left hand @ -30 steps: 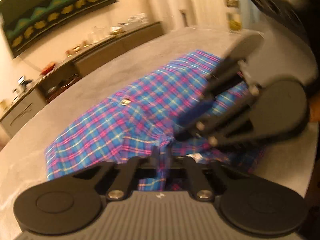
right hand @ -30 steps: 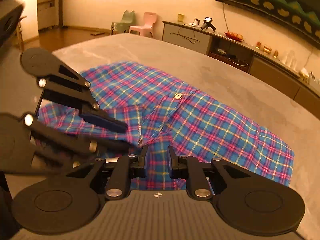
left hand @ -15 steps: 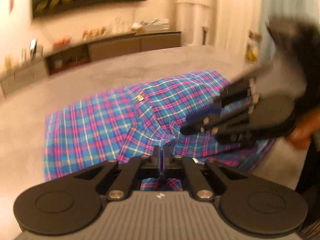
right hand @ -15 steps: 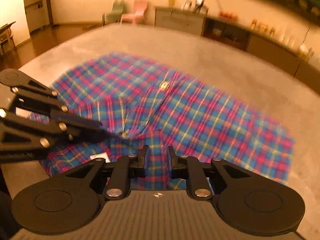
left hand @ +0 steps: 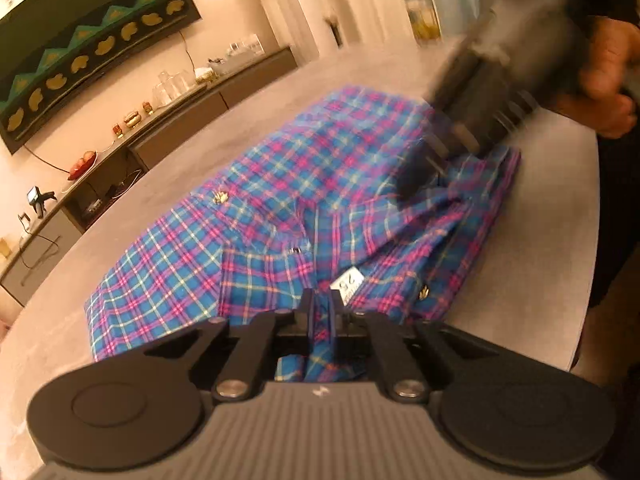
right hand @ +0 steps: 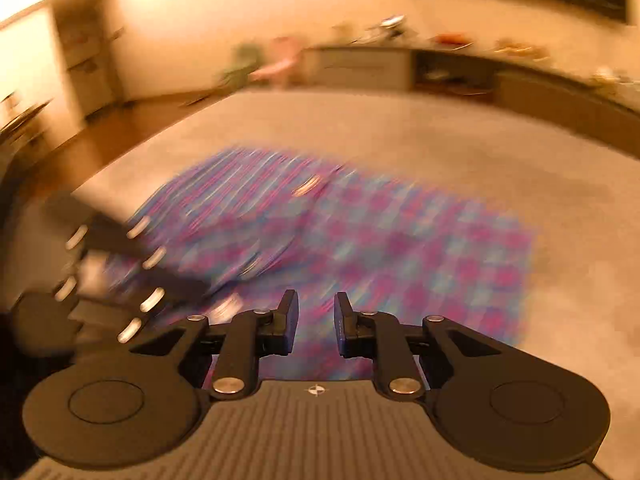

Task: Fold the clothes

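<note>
Plaid shirt on the grey table

The left claw (left hand: 319, 312) pinched the blue-and-pink plaid cotton shirt (left hand: 280, 216); the right claw (right hand: 316, 320) (blurred) hung parted, gripping nothing, above the grey table (right hand: 440, 152).

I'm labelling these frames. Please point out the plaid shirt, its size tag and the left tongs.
plaid shirt (left hand: 256, 208): left wrist view, flat front panel.
size tag (left hand: 347, 283): left wrist view, middle of the white label.
left tongs (left hand: 319, 312): left wrist view, between the tips.

Matte black left gripper (left hand: 320, 314) and right gripper (right hand: 316, 320) have silver pivot screws, ribbed grey bodies
</note>
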{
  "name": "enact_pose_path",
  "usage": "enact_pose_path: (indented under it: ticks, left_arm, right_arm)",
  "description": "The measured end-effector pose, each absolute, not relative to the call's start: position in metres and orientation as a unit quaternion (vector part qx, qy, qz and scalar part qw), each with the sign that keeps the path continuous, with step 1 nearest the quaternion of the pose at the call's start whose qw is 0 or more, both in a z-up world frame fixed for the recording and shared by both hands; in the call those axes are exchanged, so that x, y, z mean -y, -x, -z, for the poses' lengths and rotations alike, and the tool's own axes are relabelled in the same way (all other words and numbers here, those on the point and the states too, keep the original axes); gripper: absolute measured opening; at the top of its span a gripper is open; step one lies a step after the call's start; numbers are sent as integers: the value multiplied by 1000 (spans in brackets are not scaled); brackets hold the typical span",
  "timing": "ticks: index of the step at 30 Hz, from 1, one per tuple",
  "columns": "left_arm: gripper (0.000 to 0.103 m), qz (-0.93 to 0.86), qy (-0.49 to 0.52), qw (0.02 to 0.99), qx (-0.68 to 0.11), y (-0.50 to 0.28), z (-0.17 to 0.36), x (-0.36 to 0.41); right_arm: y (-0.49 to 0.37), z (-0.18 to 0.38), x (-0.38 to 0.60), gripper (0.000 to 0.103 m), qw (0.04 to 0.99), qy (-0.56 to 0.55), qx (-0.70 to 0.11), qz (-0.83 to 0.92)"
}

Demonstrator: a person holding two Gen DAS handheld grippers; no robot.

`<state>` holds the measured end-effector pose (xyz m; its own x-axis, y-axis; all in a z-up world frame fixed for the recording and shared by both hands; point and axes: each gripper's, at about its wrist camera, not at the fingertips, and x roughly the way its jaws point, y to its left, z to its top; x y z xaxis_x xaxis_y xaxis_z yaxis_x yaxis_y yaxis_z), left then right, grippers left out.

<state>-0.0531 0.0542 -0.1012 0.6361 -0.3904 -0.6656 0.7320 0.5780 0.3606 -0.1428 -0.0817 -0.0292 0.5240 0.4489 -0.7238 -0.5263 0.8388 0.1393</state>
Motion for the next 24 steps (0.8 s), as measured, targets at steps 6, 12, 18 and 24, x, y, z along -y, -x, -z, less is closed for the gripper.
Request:
enact_pose_path:
  ticks: [6, 12, 18, 24]
  left_arm:
    - [16, 382, -294, 840, -248, 68, 76, -66]
    - [18, 407, -326, 802, -290, 59, 94, -68]
    - [13, 245, -345, 858, -292, 9, 95, -78]
    - [18, 232, -225, 909, -264, -1, 42, -105]
  right_arm:
    - [142, 19, 86, 23, 891, 60, -361, -269]
    - [106, 45, 102, 23, 900, 148, -374, -167]
    - [145, 54, 54, 23, 860, 228, -416, -188]
    - [177, 27, 30, 24, 859, 132, -371, -328]
